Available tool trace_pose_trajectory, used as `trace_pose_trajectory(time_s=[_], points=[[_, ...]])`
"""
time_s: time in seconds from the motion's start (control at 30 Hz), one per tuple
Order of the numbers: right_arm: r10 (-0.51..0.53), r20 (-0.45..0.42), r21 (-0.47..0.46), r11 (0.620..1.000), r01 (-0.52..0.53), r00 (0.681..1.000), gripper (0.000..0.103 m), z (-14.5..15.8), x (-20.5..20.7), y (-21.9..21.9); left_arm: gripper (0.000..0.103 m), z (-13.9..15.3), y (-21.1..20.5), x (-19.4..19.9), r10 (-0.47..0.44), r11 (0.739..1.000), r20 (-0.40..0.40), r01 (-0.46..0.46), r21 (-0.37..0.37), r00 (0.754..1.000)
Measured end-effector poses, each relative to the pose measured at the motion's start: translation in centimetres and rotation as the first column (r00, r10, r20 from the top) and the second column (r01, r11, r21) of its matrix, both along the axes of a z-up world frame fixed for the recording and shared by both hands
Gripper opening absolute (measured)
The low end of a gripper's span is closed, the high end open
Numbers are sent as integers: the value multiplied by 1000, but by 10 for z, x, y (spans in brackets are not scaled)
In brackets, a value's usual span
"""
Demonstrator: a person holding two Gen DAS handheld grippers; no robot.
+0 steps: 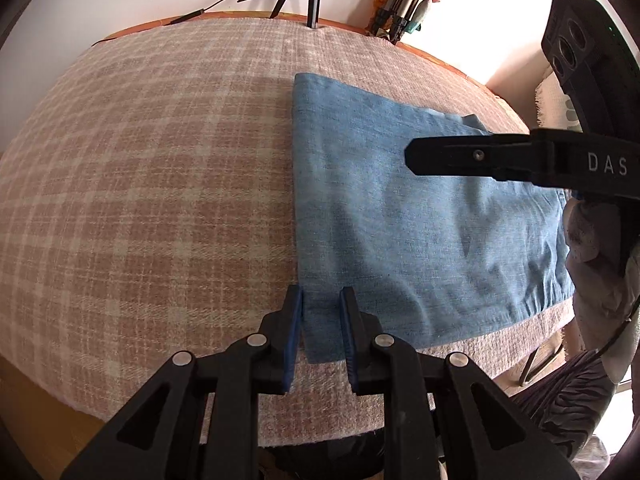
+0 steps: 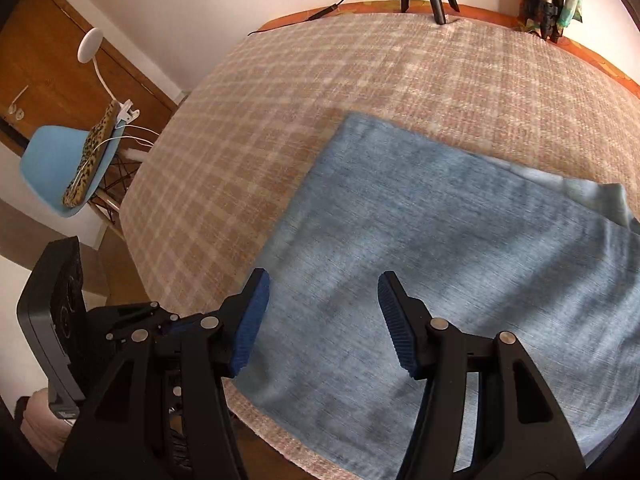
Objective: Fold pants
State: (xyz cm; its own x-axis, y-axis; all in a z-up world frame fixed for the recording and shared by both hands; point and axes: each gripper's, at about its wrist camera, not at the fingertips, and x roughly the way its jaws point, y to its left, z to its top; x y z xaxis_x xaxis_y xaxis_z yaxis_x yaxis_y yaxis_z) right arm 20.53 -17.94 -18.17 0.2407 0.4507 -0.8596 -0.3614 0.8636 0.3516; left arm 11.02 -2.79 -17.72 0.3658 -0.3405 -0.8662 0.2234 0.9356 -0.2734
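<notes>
One pair of pants point(image 1: 400, 208), light blue denim, folded into a flat rectangle with a few shallow creases, lying on the plaid blanket point(image 1: 160, 180) toward its right side. Two grippers: left gripper point(image 1: 320, 320) jaws part-open, straddling the near left corner of the pants, not clamped. Right gripper point(image 2: 324, 320) jaws wide open above the pants, holding nothing.
</notes>
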Motion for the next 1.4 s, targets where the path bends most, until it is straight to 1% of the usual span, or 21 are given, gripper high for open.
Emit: trace_pose_trajectory(time_s=[0.07, 0.17, 0.27, 0.33, 0.43, 0.57, 0.63, 0.67, 0.73, 0.77, 0.8, 0.87, 0.9, 1.0, 1.03, 1.17, 1.2, 1.23, 1.3, 1.33, 1.4], points=[[-3, -28, 0, 1000, 3, 1000, 59, -3, 9, 9, 16, -2, 2, 3, 3, 1000, -7, -3, -18, 1000], [-1, -46, -30, 1000, 0, 999, 59, -5, 22, 24, 16, -3, 4, 2, 3, 999, -10, -3, -36, 1000], [13, -62, -94, 995, -18, 998, 59, -10, 33, 42, 16, -2, 10, -1, 9, 997, -22, -11, -81, 1000], [1, -78, -146, 989, -12, 997, 59, -15, 41, 52, 16, 0, 14, -1, 15, 995, -25, -18, -102, 1000], [2, -90, -209, 978, -21, 996, 59, -19, 50, 68, 16, -2, 13, 2, 13, 994, -33, -17, -108, 999], [5, -97, -270, 962, -31, 995, 59, -23, 59, 84, 16, -13, 8, 10, 3, 995, -66, -9, -102, 998], [0, -93, -301, 953, -28, 996, 59, -25, 62, 88, 16, -16, 6, 14, 3, 995, -68, -10, -104, 998], [1, -96, -317, 948, -31, 995, 59, -27, 64, 91, 19, -17, 4, 13, 4, 994, -64, -11, -111, 998], [4, -104, -343, 938, -40, 995, 59, -29, 66, 95, 33, -17, 1, 9, -16, 990, -48, 9, -141, 999], [13, -110, -354, 934, -52, 994, 59, -30, 68, 99, 44, -17, -1, 6, -33, 989, -38, 27, -147, 999], [23, -117, -365, 929, -65, 993, 59, -30, 69, 103, 52, -17, -6, 2, -50, 989, -28, 45, -143, 998], [28, -118, -382, 921, -71, 993, 59, -32, 71, 109, 54, -15, -14, 0, -70, 991, -18, 67, -120, 997], [20, -117, -389, 919, -65, 993, 59, -33, 73, 111, 54, -15, -15, 0, -67, 990, -21, 64, -123, 998], [1, -123, -407, 912, -51, 992, 59, -35, 80, 111, 54, -18, -9, 5, -31, 984, -50, 22, -177, 998], [2, -127, -414, 909, -54, 992, 59, -36, 83, 112, 54, -18, -8, 6, -29, 983, -56, 18, -183, 998], [7, -155, -420, 905, -73, 988, 59, -35, 98, 117, 54, -18, -13, 6, -41, 986, -40, 34, -166, 998], [7, -155, -429, 900, -74, 988, 59, -34, 103, 119, 52, -18, -15, 6, -40, 985, -36, 33, -167, 999], [3, -151, -443, 894, -71, 988, 59, -34, 106, 121, 47, -18, -17, 8, -40, 985, -34, 34, -169, 999], [1, -161, -462, 884, -77, 987, 59, -37, 111, 127, 30, -19, -18, 7, -30, 987, -26, 25, -161, 999], [5, -166, -470, 879, -83, 986, 59, -39, 113, 129, 27, -20, -16, 8, -23, 985, -25, 19, -174, 999], [13, -168, -487, 868, -95, 986, 59, -42, 115, 135, 17, -20, -8, 7, -11, 981, -22, 7, -193, 1000]])
